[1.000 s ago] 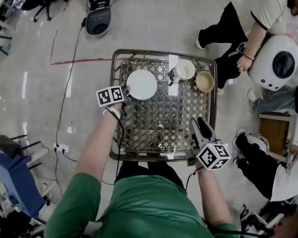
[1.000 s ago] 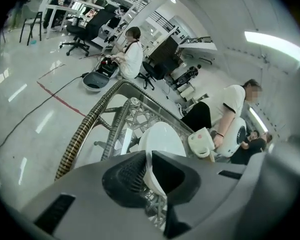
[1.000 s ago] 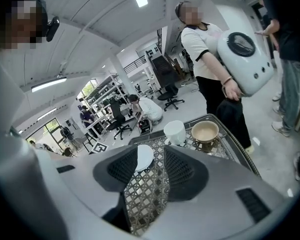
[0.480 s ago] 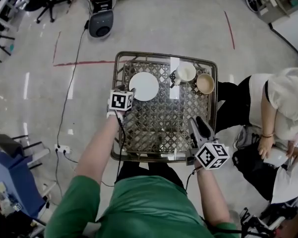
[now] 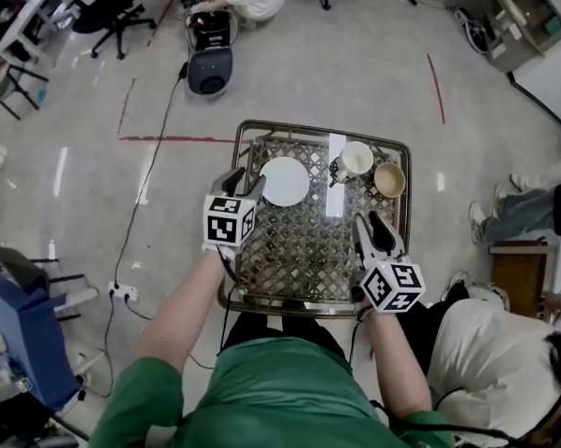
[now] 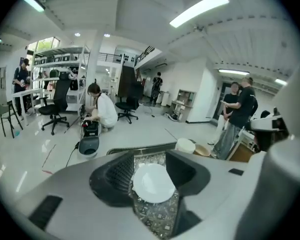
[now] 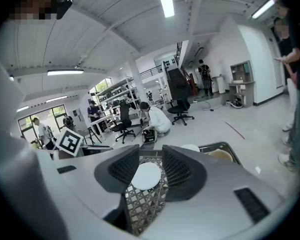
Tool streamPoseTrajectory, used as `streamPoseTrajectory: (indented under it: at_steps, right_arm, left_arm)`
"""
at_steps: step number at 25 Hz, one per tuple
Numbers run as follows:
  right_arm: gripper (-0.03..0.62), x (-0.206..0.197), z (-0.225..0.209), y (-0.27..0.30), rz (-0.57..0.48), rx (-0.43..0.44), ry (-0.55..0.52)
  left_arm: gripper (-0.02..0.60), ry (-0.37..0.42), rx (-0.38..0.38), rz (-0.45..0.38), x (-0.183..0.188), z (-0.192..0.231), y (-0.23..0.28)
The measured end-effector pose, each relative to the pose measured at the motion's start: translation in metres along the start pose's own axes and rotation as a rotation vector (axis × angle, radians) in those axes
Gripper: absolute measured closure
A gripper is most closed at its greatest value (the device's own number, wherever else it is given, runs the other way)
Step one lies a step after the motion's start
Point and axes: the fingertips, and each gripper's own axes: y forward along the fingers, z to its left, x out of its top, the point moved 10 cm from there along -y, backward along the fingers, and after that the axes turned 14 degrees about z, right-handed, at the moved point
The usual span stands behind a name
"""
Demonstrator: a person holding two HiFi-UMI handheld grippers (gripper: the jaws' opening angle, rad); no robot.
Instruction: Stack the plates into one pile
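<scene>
Now your left hand-held gripper has sprung wide and empty, lifted off the plate, which lies on the bench, far left. Your right hand-held gripper has just been narrowing, half-open on nothing.

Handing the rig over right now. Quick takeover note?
Left gripper: open and empty, its jaws have just been opening. It is over the table's left edge, beside the plate pile.
Right gripper: jaws apart, though they have just been closing a little. Nothing is between them. It is over the table's right front.
Things: one white plate pile sits on the lattice table, back left. How many plates it holds cannot be told. The white cup and tan bowl stand back right, apart from it.
Done: no loose plate shows elsewhere, so stacking looks finished.
Left: check the pile, then probably pull both grippers back.
</scene>
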Motion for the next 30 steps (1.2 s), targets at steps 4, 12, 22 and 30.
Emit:
streamPoseTrajectory:
  at_steps: [4, 12, 22, 30]
  right_arm:
    - [0.457, 0.025, 0.014, -0.006, -0.049, -0.022, -0.063]
    - [0.525, 0.069, 0.049, -0.037, -0.254, 0.005, -0.156]
    - [0.526, 0.115, 0.087, -0.094, -0.417, 0.011, -0.298]
    - [0.526, 0.130, 0.105, -0.129, -0.474, 0.008, -0.377]
  left_arm:
    - [0.383, 0.077, -0.010, -0.102, 0.016, -0.024, -0.047]
    - [0.462, 0.079, -0.022, -0.277, 0.037, -0.048, -0.136]
    - [0.479, 0.177, 0.027, -0.485, 0.075, -0.084, -0.223]
    - [0.479, 0.177, 0.039, -0.543, 0.084, -0.094, -0.255]
